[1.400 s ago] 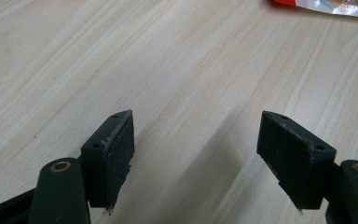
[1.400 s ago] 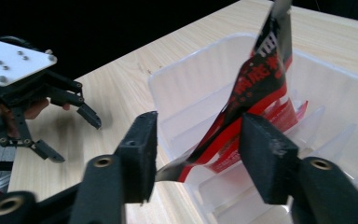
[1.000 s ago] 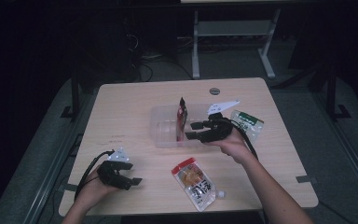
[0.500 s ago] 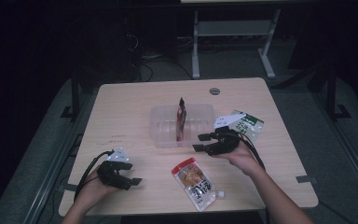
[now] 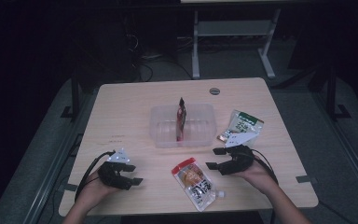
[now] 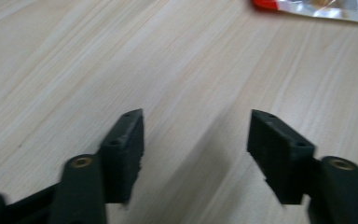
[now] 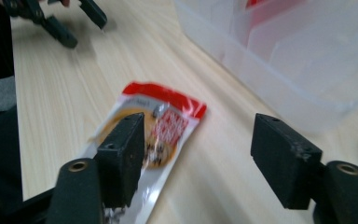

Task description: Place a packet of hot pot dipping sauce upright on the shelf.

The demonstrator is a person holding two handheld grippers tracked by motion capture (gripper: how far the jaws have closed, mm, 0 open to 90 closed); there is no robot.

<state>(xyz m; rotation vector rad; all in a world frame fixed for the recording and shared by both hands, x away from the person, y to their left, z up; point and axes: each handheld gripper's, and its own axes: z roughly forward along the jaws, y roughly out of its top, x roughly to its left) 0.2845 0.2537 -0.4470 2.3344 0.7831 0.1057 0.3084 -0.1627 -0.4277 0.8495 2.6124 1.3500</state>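
We are seeing a matt pale wood-grain counter (image 5: 130, 107), a clear smooth plastic tub (image 5: 200, 135), a glossy foil pouch (image 5: 196, 183), and matt black ridged claw pads (image 6: 126, 149).

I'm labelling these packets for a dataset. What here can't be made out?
- Orange-and-red pouch: print too small in the high view, blurred in the right gripper view; cut off by the top edge in the left gripper view.
- Green packet: lettering too small.
- Red packet in the clear container: stands edge-on, face hidden.
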